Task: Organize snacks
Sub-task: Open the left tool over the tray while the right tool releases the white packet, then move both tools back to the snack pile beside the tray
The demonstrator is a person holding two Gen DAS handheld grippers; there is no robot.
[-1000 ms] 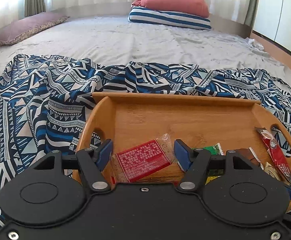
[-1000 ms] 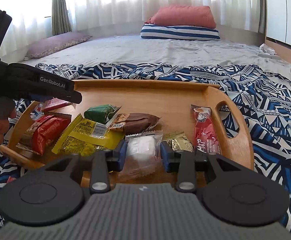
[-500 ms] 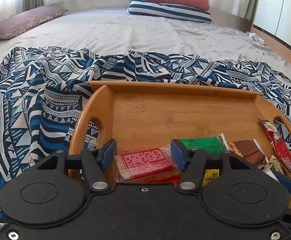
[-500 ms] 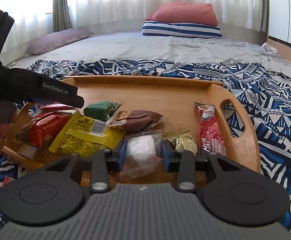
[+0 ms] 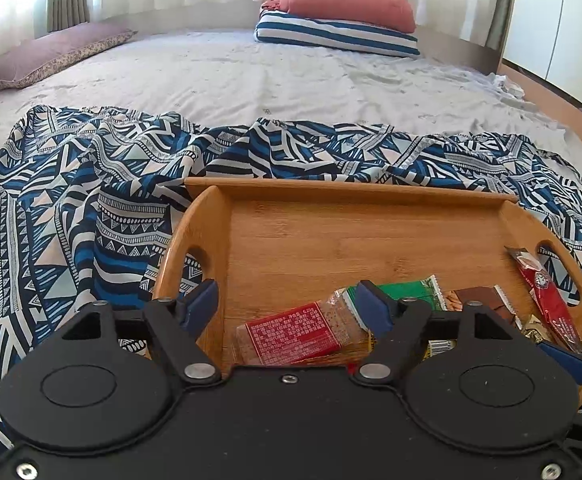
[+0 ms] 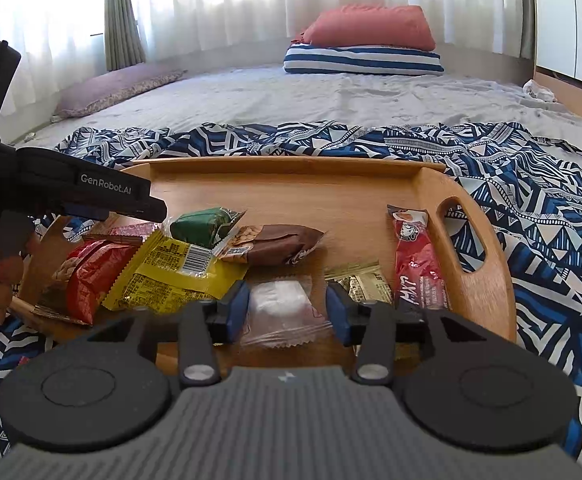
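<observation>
My left claw has just been spreading; the red-labelled clear snack packet lies loose between its jaws at lower centre, long axis crosswise, inside the bamboo tray. My right claw has just been opening around the white clear-wrapped snack, pads clear of it.

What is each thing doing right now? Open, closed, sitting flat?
left gripper: jaws just opened, loose around the red-label snack.
red-label snack: lying sealed in the tray.
right gripper: jaws just opened, clear of the white snack.
white snack: lying sealed between the jaws.
wooden tray: flat on the patterned cloth.
</observation>
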